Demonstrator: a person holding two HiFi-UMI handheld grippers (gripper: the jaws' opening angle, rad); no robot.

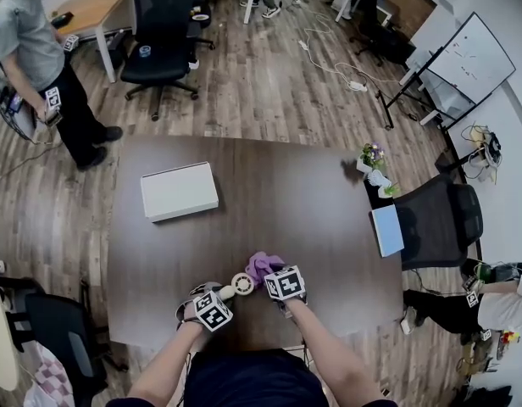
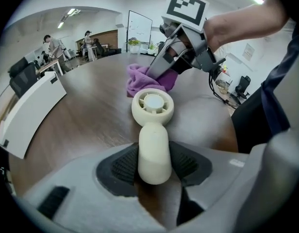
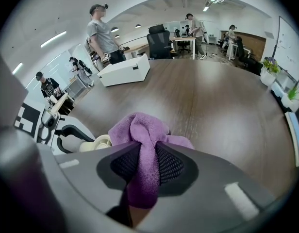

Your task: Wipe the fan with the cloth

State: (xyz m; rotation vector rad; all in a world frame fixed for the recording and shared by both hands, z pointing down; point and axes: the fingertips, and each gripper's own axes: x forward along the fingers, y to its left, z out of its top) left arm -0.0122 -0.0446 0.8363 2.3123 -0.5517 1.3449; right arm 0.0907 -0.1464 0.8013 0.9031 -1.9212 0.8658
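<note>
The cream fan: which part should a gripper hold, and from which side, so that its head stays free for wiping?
Grip the handle from its free end, opposite the round head. The handle is a plain rounded stem that fits between two pads, while the head is an open ring with blades. The left gripper holds it this way.

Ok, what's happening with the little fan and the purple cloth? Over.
Left gripper shut on small cream plastic fan, by its handle. Right gripper shut on purple fuzzy cloth, bunched just beyond the fan's head. Nothing in the way.
</note>
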